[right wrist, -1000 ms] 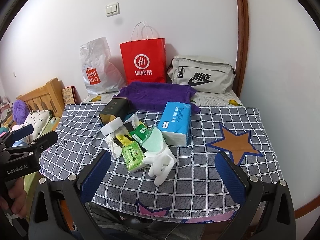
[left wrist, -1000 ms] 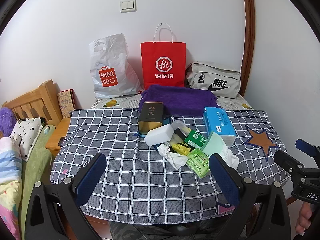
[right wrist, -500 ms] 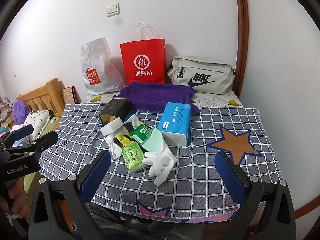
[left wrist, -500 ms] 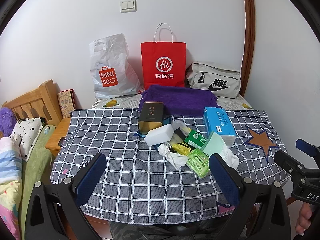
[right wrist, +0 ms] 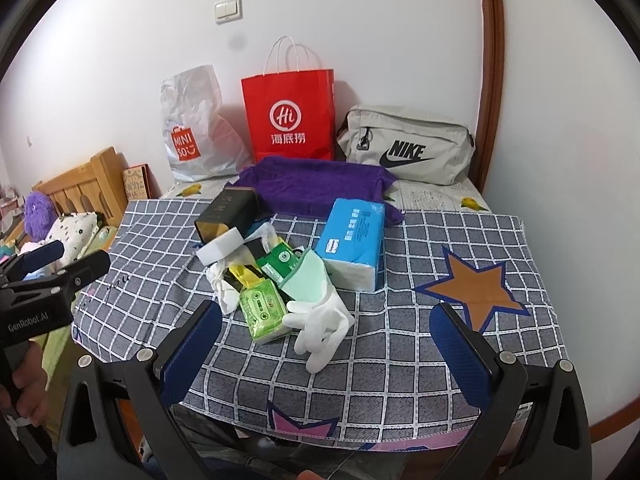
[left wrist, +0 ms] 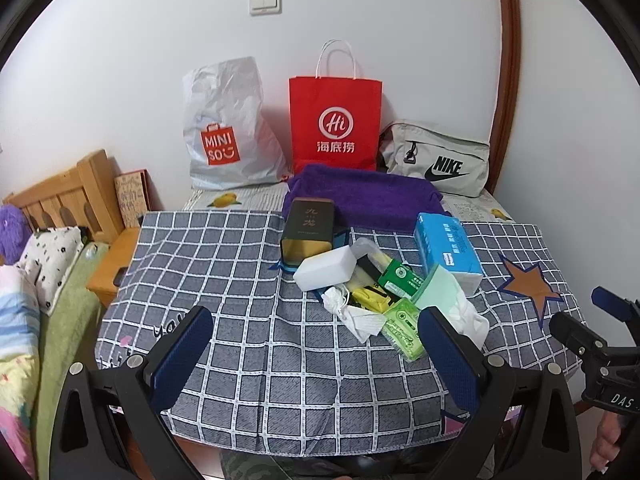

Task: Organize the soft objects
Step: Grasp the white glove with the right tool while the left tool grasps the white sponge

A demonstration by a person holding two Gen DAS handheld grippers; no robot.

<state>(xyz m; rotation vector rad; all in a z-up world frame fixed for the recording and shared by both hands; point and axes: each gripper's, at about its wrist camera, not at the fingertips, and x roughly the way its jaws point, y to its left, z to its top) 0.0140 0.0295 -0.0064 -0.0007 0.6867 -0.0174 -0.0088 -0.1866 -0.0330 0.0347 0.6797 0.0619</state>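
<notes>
Your left gripper hangs with its jaws spread wide and empty above the near edge of the checked cloth; your right gripper is equally wide apart, holding nothing. Just beyond them sits the heap: a white glove touching a green tissue pack, with a blue tissue pack behind and a purple towel farther back.

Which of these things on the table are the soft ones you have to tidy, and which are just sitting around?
For the job:
white glove
purple towel
blue tissue pack
crumpled tissue
white sponge block

Just lying about:
dark tin
red paper bag
white plastic bag
grey Nike bag
checked cloth
</notes>
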